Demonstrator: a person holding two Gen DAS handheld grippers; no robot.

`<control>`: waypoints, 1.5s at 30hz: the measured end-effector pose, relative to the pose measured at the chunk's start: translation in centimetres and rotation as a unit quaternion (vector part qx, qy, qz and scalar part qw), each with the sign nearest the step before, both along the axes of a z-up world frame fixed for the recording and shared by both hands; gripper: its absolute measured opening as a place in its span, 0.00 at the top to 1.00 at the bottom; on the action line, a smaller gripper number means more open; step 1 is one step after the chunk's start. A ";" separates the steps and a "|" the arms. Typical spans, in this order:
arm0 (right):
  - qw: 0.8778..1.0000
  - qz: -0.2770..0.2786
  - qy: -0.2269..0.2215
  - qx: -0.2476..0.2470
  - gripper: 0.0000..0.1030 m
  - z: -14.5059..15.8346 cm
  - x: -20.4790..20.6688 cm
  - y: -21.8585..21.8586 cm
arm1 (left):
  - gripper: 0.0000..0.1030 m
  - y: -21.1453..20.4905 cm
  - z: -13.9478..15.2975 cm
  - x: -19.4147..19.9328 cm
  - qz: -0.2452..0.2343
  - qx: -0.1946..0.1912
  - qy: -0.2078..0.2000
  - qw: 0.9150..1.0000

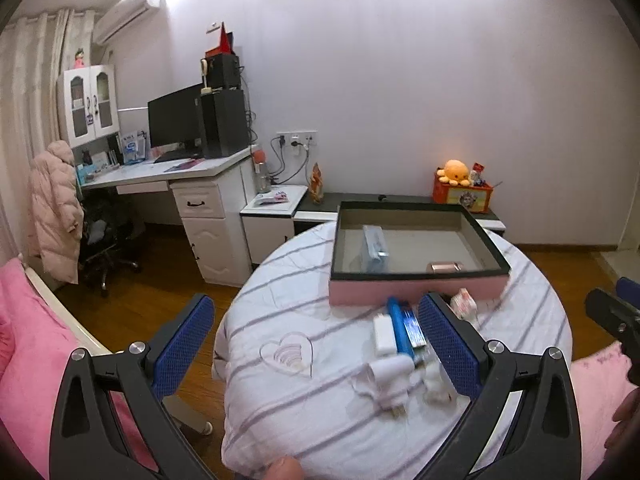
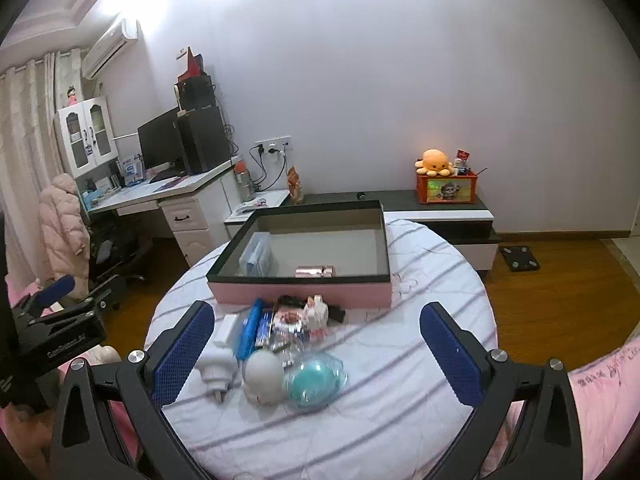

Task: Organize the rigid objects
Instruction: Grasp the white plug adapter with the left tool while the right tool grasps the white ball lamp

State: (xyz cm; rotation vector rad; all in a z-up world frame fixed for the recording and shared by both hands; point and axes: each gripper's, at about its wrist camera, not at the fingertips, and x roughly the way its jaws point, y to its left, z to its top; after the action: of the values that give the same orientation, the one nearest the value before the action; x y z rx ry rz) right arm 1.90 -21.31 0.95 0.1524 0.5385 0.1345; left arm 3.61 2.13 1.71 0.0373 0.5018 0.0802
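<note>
A pink box with a black rim point(image 1: 416, 289) point(image 2: 304, 294) sits at the far side of a round table. In it lie a pale blue case point(image 1: 374, 248) point(image 2: 258, 258) and a rose-gold item point(image 1: 445, 267) point(image 2: 315, 271). A pile of small objects lies in front of the box: a white charger point(image 1: 384, 334) point(image 2: 225, 330), a blue tube point(image 1: 400, 330) point(image 2: 250, 334), a white plug point(image 1: 390, 376) point(image 2: 216, 368), a white ball point(image 2: 264, 376) and a teal ball in clear wrap point(image 2: 314, 380). My left gripper point(image 1: 316, 344) is open and empty above the table's left. My right gripper point(image 2: 316, 354) is open and empty above the pile.
The table wears a white striped cloth point(image 1: 304, 412) point(image 2: 380, 400). A white desk with a monitor point(image 1: 176, 120) and a chair with a pink coat point(image 1: 54, 208) stand at left. A low cabinet with an orange toy box point(image 2: 446, 188) is behind. Pink bedding point(image 1: 28, 344) lies near.
</note>
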 end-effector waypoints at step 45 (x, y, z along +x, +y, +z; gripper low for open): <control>0.988 0.108 0.099 -0.042 0.10 -10.5 5.0 6.3 | 0.37 0.7 -15.2 7.7 -0.038 -0.081 0.162 0.983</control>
State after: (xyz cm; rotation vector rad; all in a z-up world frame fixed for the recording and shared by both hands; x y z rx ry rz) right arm 6.88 -14.96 -9.56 0.0236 0.7566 0.3091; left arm 11.30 2.87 -13.52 -0.0913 0.8311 -0.0422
